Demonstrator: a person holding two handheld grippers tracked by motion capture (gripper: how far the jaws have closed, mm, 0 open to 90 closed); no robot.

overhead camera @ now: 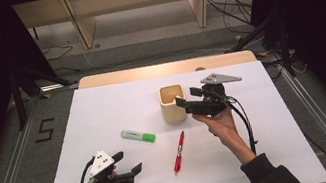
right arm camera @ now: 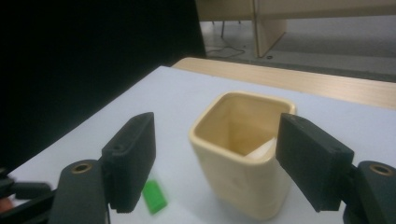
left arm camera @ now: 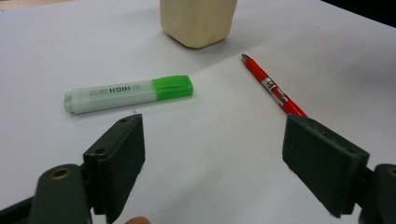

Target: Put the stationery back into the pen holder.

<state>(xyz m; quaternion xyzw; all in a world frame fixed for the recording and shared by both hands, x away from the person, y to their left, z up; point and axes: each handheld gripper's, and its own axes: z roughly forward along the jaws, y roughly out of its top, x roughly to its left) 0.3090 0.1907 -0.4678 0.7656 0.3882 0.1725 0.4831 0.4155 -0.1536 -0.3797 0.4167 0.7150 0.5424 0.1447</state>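
A cream square cup stands upright near the middle of the white sheet. Something pale lies inside the cup against its wall. My right gripper hangs just right of the cup's rim, open, with nothing between its pads. A green-capped highlighter and a red pen lie flat in front of the cup. My left gripper rests near the front left corner, open and empty. Through its jaws I see the highlighter, the pen and the cup.
The white sheet covers a wooden table whose bare edge shows at the back. Beyond it stand a wooden shelf and loose cables. A "5" mark lies on the floor at the left.
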